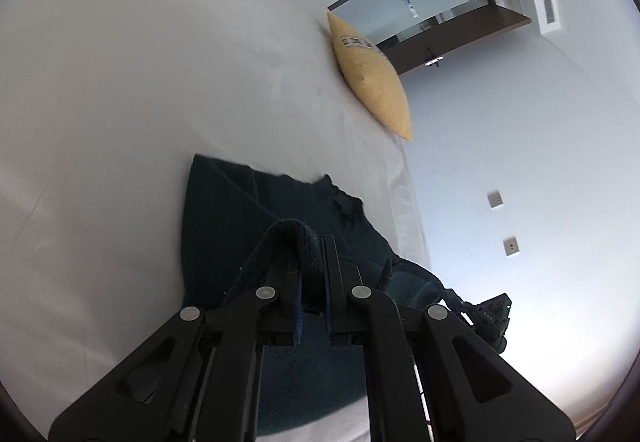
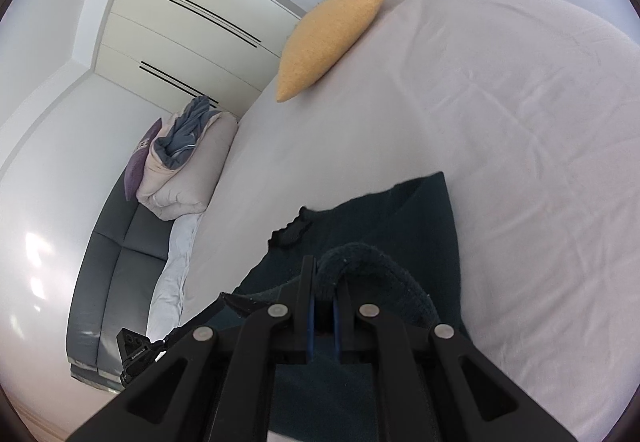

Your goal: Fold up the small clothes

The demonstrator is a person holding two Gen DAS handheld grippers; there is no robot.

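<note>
Left wrist view: dark teal knitted garment spread on white bed sheet, near edge lifted and pinched as a thick rolled fold between the closed fingers of left gripper. Right wrist view: same garment, another rolled stretch of its near edge clamped in right gripper, fingers shut on the cloth. No containers in sight. Lower part of the garment hidden behind both black gripper frames. Far hem ragged, small dark tab sticking out. Mustard-yellow woven cushion farther up the bed. Rolled beige duvet on grey sofa.
</note>
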